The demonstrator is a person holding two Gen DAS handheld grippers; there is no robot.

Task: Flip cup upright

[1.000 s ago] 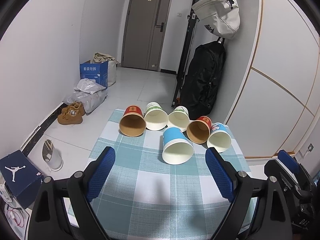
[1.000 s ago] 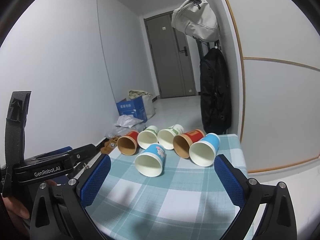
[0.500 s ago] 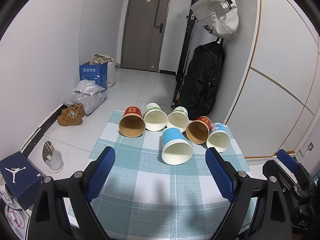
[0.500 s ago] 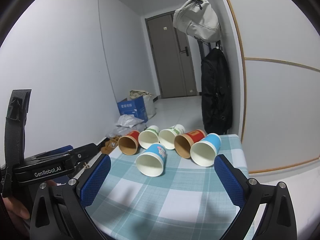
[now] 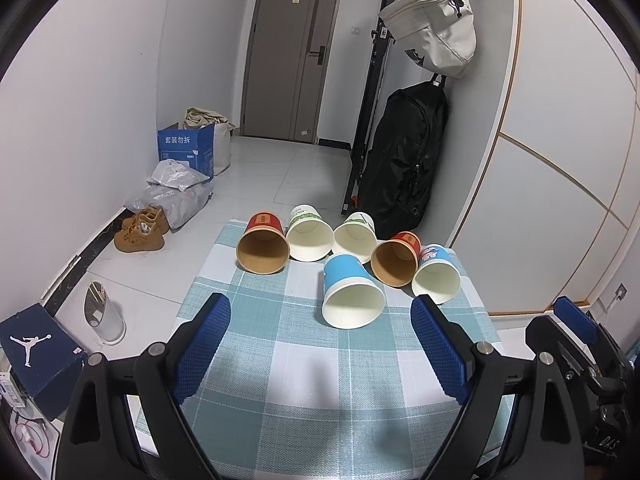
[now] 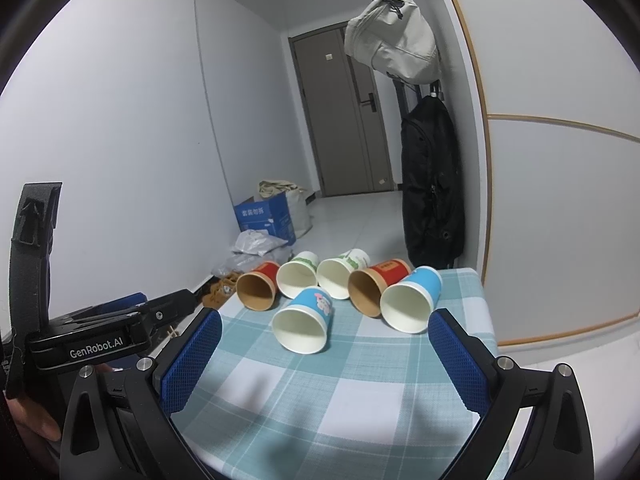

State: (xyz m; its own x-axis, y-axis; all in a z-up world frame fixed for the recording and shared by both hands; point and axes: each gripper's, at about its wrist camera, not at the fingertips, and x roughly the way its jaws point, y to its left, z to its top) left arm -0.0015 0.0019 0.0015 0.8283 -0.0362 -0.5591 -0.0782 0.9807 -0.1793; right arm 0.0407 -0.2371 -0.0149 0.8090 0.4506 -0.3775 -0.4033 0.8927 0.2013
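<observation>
- Six paper cups lie on their sides near the far edge of the table [image 5: 280, 380], mouths toward the cameras.
- The front blue cup [image 5: 351, 298] sits closest, apart from the row, its long axis running front to back.
- Left gripper [image 5: 322, 338] has jaws wide, empty, the cup just ahead, slightly right of centre.
- Right gripper [image 6: 325, 350] is wide and empty too; which one is nearer is hard to judge.
</observation>
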